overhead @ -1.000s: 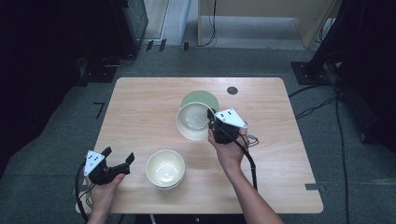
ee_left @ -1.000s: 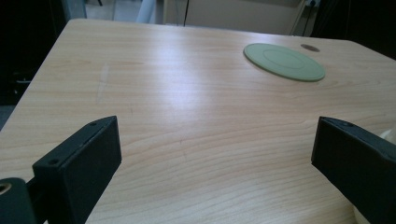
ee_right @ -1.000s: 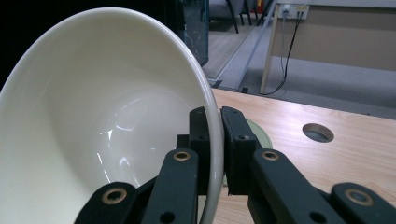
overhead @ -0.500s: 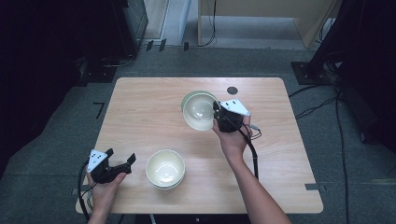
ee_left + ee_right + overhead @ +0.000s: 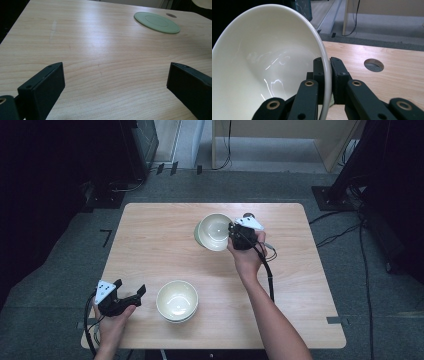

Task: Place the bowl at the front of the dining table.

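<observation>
On the wooden table (image 5: 150,240), toward its far side, the right gripper (image 5: 233,233) holds a white bowl (image 5: 216,231) tilted above a green plate (image 5: 157,22). Its two jaws are closed tightly on the bowl's rim, one inside and one outside. Near the front edge sit two stacked bowls (image 5: 177,301). Beside them, the left gripper (image 5: 138,292) has its jaws wide apart, holding nothing.

Grey carpet floor (image 5: 60,285), wooden table (image 5: 150,240), dark surroundings.
</observation>
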Available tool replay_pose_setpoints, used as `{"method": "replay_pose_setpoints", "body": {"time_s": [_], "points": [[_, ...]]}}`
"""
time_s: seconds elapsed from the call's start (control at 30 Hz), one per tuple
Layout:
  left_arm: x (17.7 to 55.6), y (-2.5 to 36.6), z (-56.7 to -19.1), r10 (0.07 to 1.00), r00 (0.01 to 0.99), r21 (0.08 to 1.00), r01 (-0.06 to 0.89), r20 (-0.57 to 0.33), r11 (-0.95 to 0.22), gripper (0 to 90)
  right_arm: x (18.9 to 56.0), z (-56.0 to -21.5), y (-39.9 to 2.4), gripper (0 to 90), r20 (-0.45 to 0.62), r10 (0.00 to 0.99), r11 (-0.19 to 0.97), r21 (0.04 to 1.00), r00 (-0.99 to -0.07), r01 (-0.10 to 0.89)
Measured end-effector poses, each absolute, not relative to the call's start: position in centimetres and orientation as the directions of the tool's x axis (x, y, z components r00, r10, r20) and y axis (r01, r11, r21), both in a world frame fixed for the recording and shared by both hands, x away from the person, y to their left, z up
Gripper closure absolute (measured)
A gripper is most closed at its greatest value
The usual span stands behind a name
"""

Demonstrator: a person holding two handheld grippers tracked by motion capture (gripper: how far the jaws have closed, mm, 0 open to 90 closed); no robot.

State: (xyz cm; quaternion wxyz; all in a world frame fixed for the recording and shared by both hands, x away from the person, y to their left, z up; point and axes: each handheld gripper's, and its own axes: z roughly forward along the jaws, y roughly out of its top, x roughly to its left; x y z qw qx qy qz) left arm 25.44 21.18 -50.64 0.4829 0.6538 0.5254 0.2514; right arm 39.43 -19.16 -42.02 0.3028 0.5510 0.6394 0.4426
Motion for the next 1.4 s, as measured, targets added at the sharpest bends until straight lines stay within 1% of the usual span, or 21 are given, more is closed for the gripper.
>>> {"method": "replay_pose_setpoints", "body": {"time_s": [0.4,0.5,0.77,1.0,1.17,1.27,1.4], "points": [[25.5,21.1,-50.7,0.929,0.322,0.895,0.446,-0.182,0.020,1.5,43.6,-42.5,-18.8,84.6,0.124,0.978,-0.022,0.861,-0.167,0.507],[25.5,21.1,-50.7,0.929,0.322,0.895,0.446,-0.181,0.020,1.5,44.1,-42.6,-18.6,84.6,0.123,0.979,-0.021,0.856,-0.164,0.516],[25.5,21.1,-50.7,0.928,0.325,0.895,0.445,-0.180,0.018,1.5,46.0,-43.7,-18.4,84.6,0.172,0.976,-0.067,0.816,-0.131,0.574],[25.6,21.1,-50.7,0.928,0.326,0.895,0.446,-0.180,0.017,1.5,47.7,-44.6,-18.4,84.5,0.243,0.967,-0.129,0.732,-0.080,0.669],[25.6,20.9,-50.8,0.930,0.324,0.892,0.451,-0.175,0.010,1.5,48.9,-45.1,-18.4,84.6,0.280,0.959,-0.164,0.659,-0.037,0.734],[25.6,20.9,-50.8,0.930,0.326,0.891,0.454,-0.170,0.003,1.5,49.6,-45.1,-18.3,84.6,0.311,0.950,-0.195,0.599,-0.002,0.777],[25.7,20.9,-50.8,0.931,0.322,0.888,0.459,-0.171,0.004,1.5,50.4,-45.2,-18.2,84.5,0.312,0.950,-0.202,0.550,0.025,0.810]]}}
